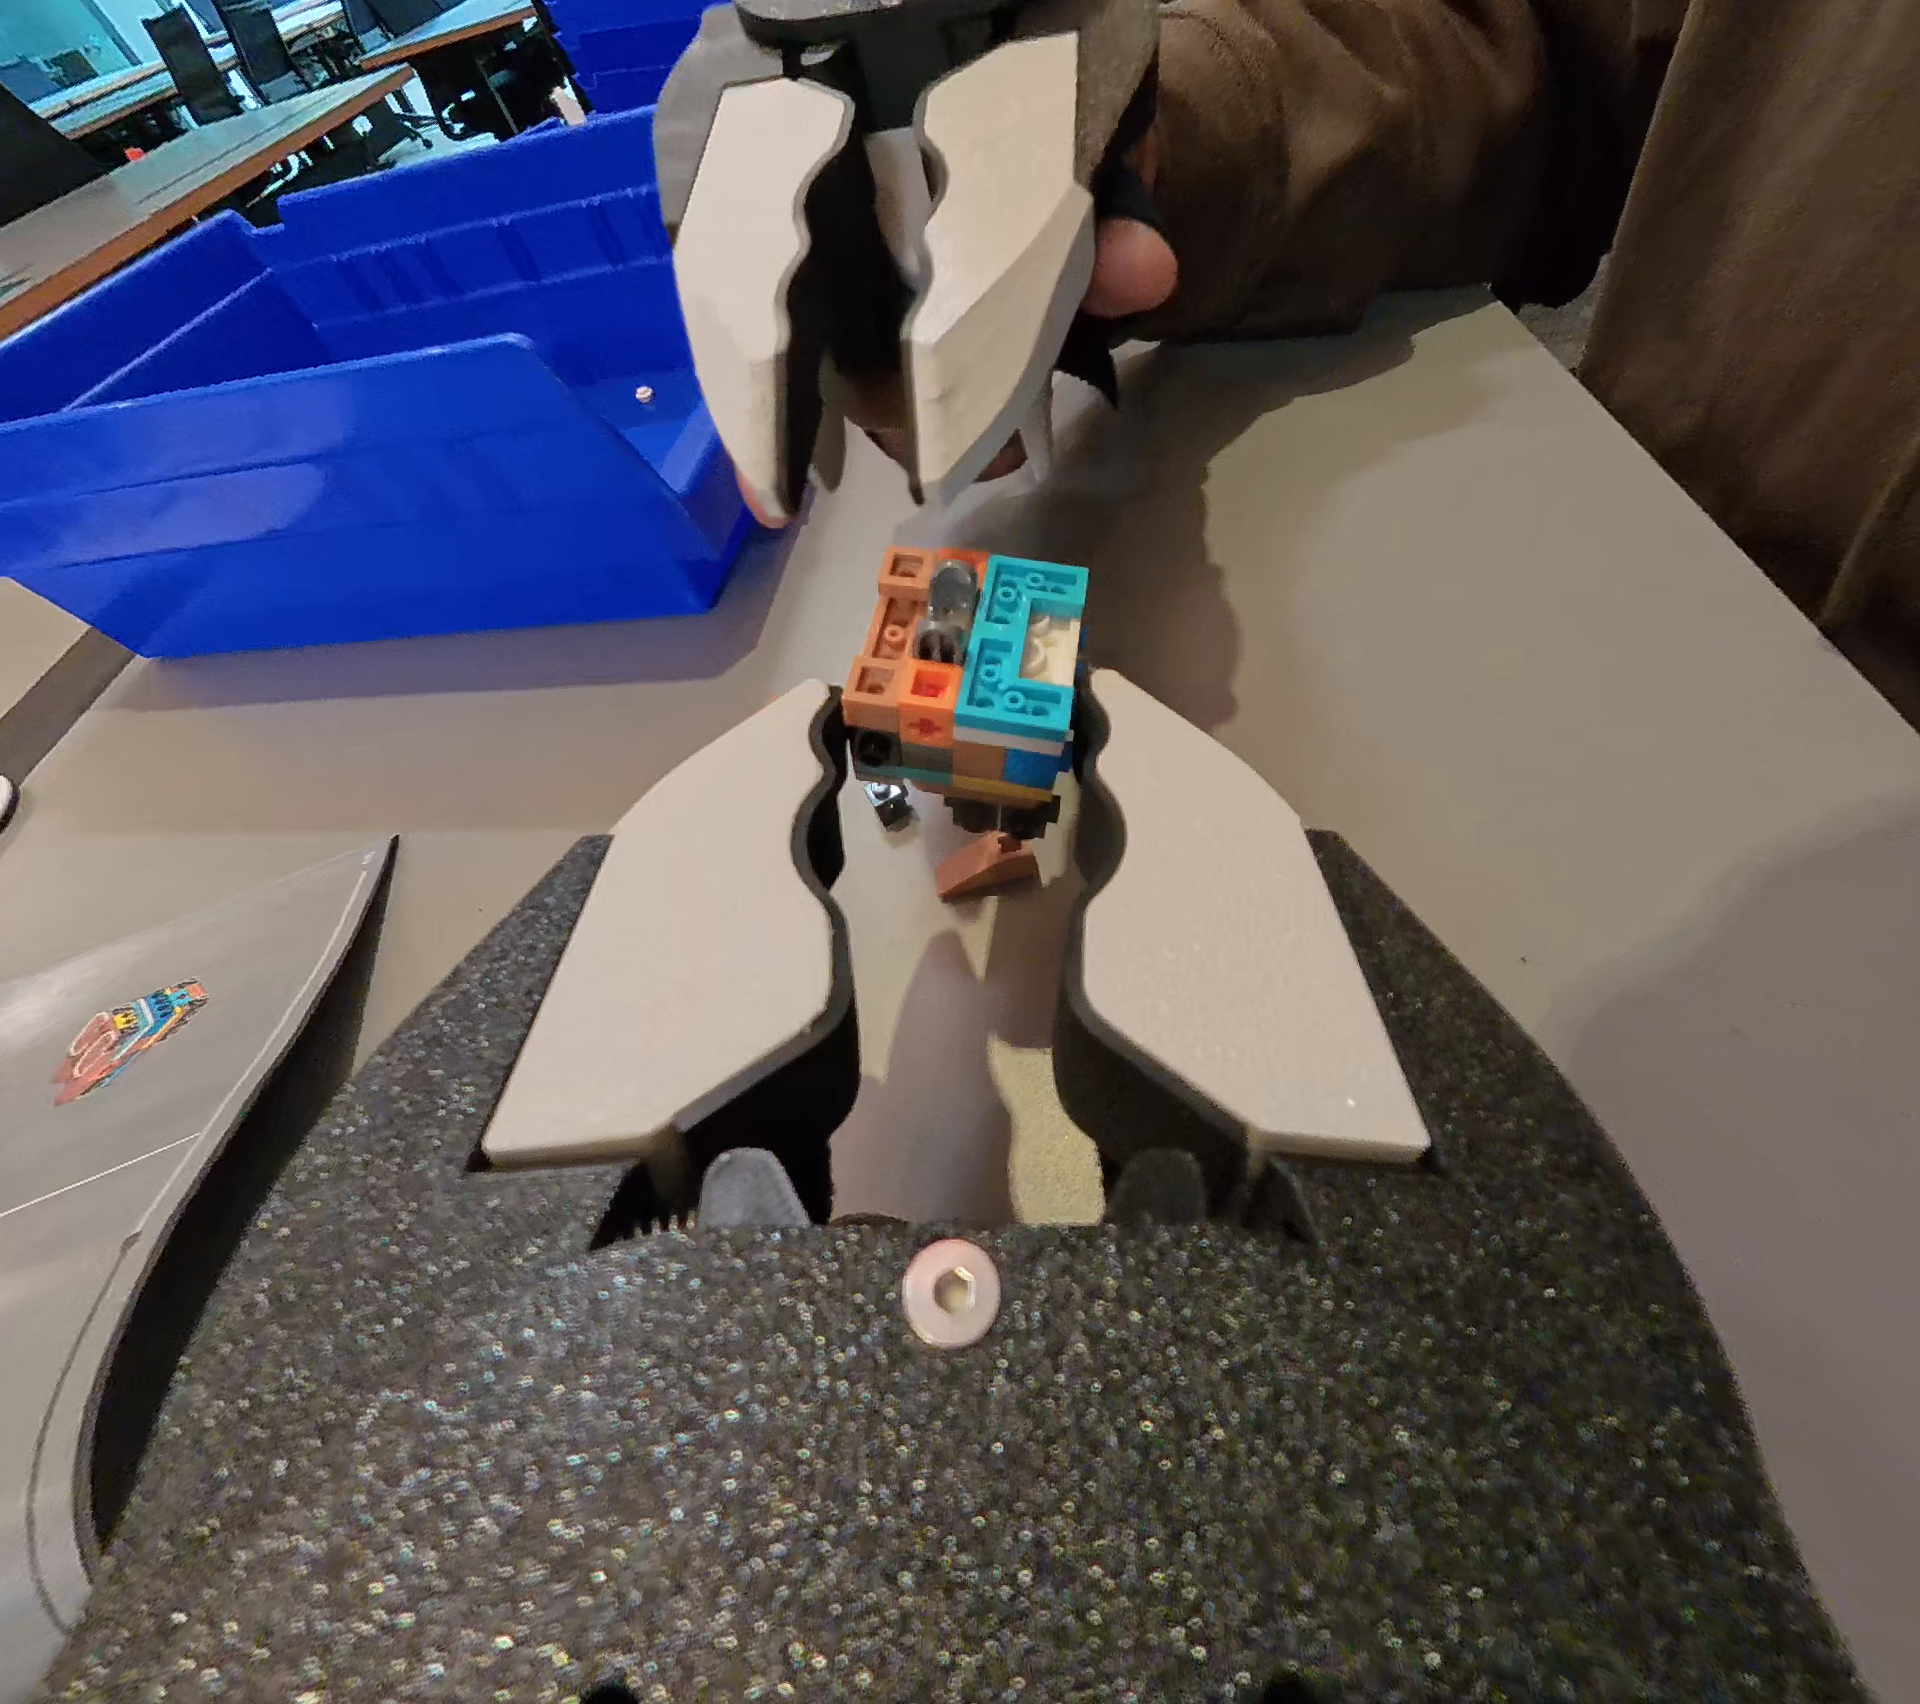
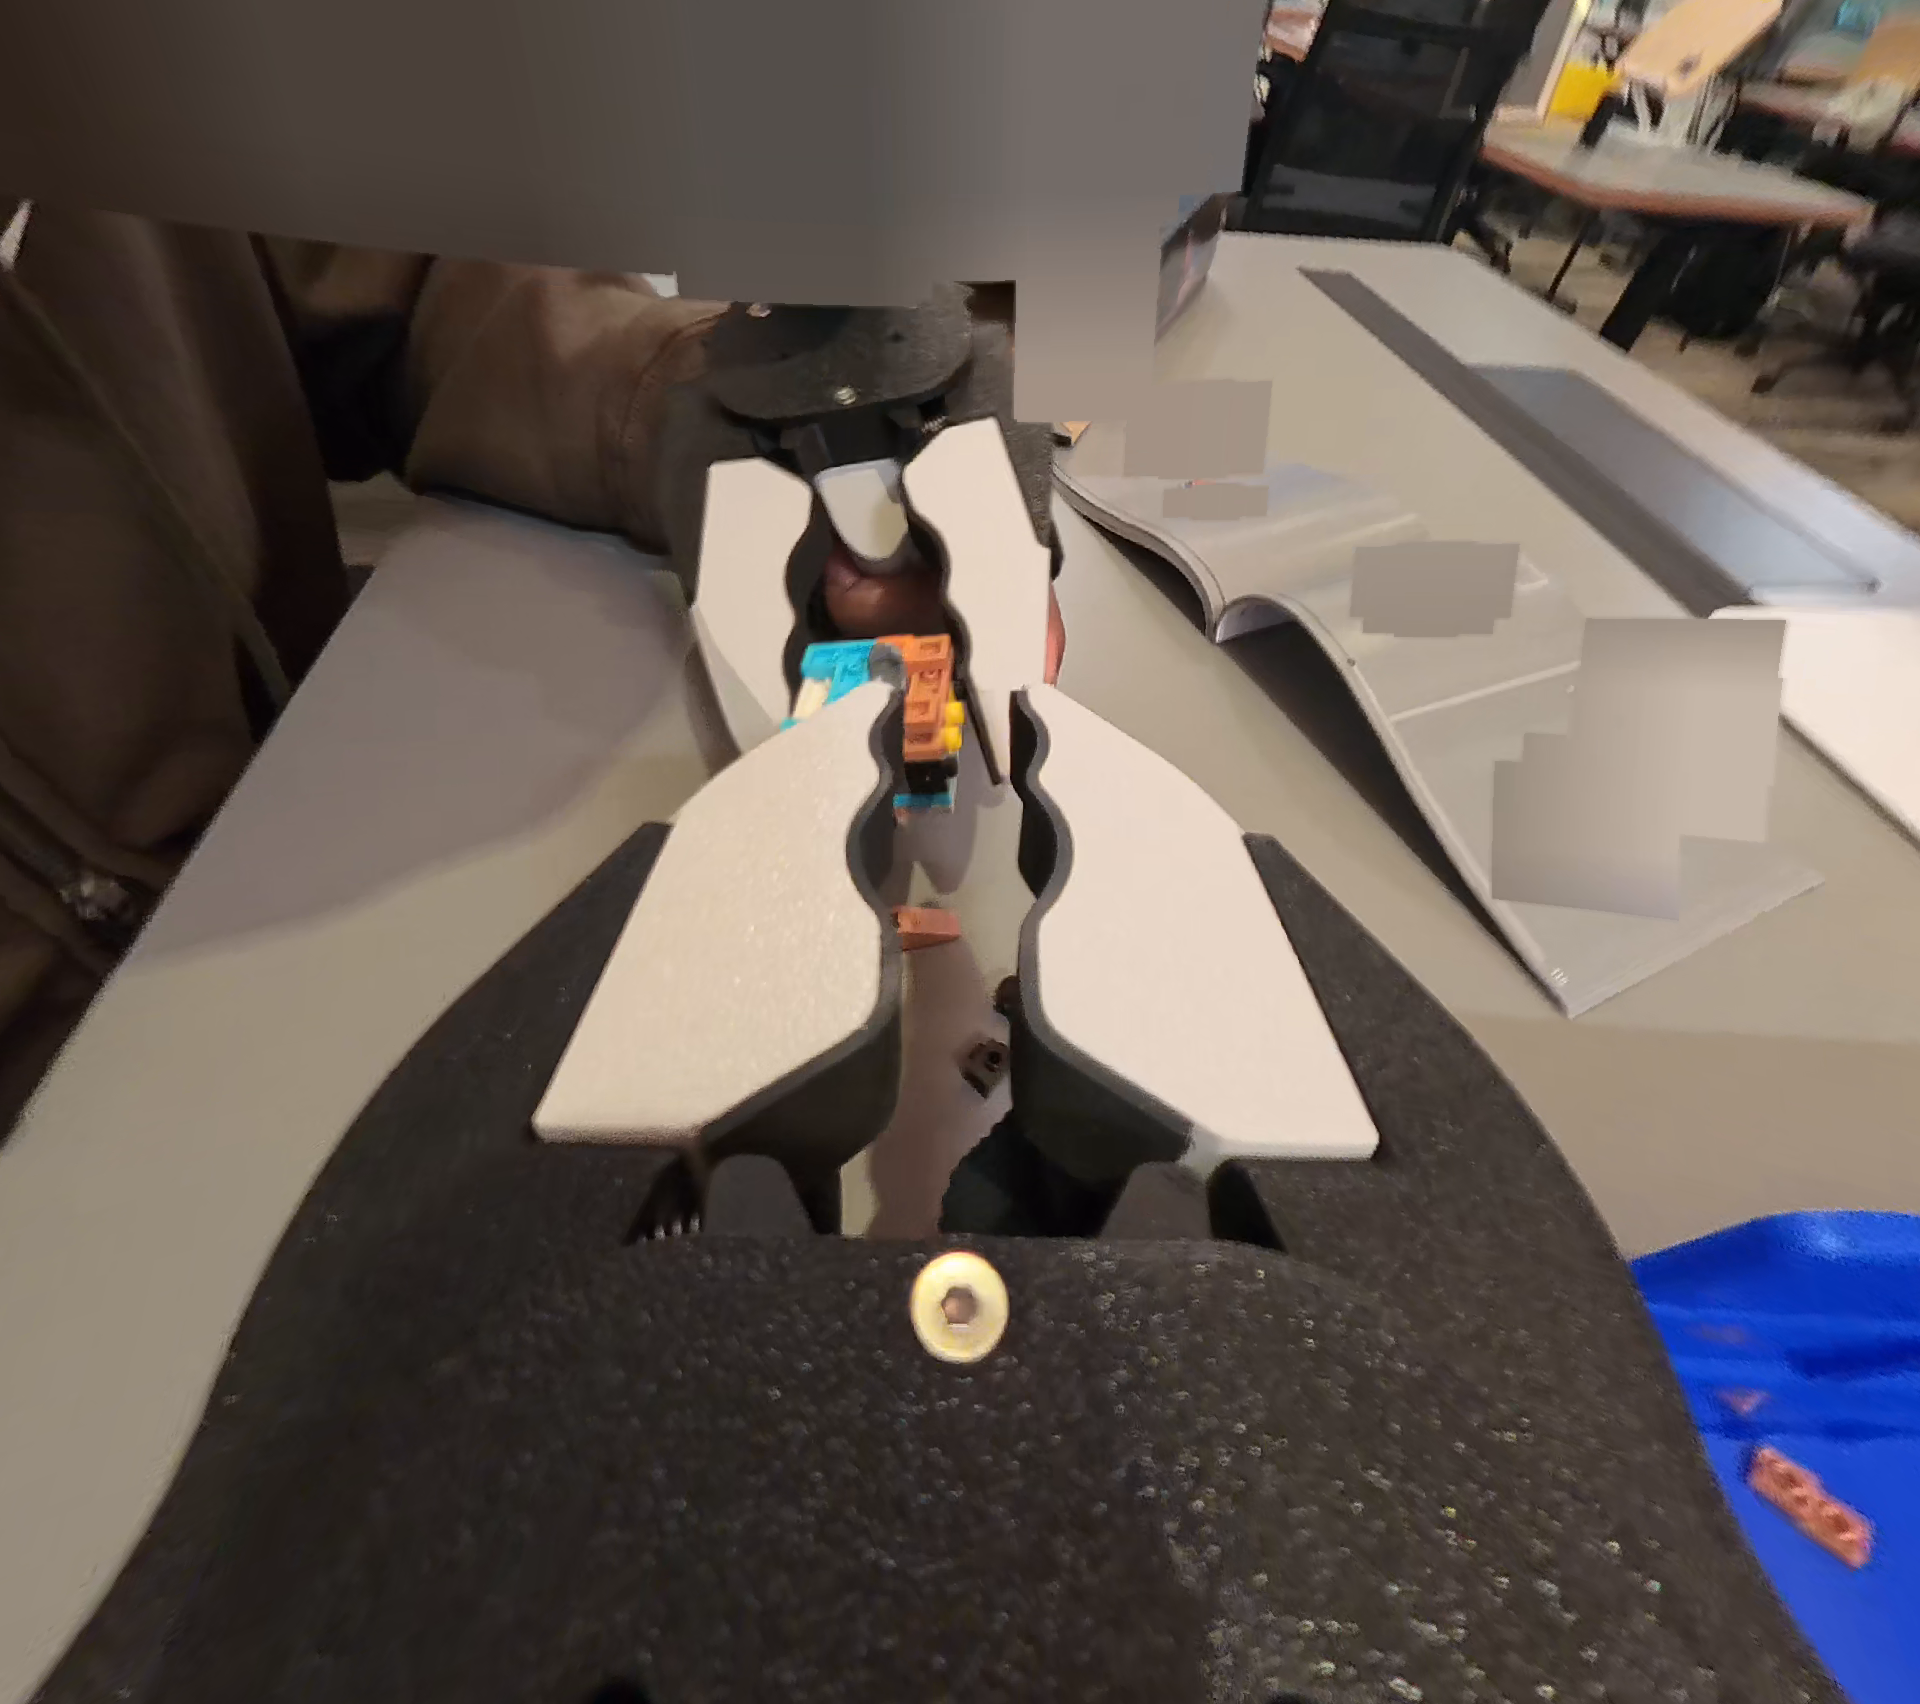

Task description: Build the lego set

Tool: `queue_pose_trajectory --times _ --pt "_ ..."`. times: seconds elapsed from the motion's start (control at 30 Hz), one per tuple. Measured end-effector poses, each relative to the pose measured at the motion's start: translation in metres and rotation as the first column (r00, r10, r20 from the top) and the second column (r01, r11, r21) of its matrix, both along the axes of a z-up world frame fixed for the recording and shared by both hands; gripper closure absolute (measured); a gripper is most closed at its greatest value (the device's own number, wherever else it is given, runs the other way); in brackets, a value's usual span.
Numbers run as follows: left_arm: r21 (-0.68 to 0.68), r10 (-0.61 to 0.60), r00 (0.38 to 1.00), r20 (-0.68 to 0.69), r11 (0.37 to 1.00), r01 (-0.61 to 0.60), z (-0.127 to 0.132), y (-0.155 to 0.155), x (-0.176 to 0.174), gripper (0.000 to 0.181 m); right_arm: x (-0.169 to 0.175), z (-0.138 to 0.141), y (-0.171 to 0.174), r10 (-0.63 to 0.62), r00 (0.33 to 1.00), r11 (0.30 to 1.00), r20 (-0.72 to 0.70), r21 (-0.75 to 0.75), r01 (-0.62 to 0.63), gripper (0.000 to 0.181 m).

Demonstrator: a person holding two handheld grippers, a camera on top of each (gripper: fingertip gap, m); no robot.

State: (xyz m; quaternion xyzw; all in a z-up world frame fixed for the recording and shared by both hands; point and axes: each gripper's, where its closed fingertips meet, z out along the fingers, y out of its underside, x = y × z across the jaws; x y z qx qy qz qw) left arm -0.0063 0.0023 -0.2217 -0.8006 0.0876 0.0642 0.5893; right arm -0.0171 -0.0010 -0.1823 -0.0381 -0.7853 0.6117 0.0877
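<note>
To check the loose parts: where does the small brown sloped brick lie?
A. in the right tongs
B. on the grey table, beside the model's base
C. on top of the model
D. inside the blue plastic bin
B: the small brown sloped brick lies on the grey table, beside the base of the orange and turquoise brick model.

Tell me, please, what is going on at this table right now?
A person is building a lego set with two handheld grippers. The left gripper holds the small orange and teal lego model just above the grey table. The right gripper hovers opposite it, empty. A loose brown slope piece lies below the model, and a blue bin stands alongside.
</note>
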Motion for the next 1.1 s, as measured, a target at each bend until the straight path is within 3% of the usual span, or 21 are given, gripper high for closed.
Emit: queue_pose_trajectory --times 0.23,0.47,0.73,1.1 --pt "0.004 -0.035 0.997 0.069 0.999 0.035 0.007 -0.006 0.002 0.139 0.005 -0.006 0.008 0.045 0.931 0.995 -0.361 0.099 -0.01 0.152" --pt "0.018 -0.116 0.983 0.143 0.993 0.115 0.014 -0.012 0.012 0.139 0.012 -0.016 -0.001 0.187 0.69 0.96 -0.699 0.278 0.022 0.124" --pt "0.009 -0.199 0.959 0.202 0.979 0.202 0.013 -0.012 0.027 0.139 0.026 -0.013 -0.016 0.248 0.54 0.95 -0.804 0.312 0.029 0.122" --pt "-0.013 -0.241 0.941 0.238 0.968 0.252 0.006 -0.012 0.036 0.139 0.034 -0.021 -0.022 0.307 0.508 0.936 -0.804 0.351 -0.011 0.131"
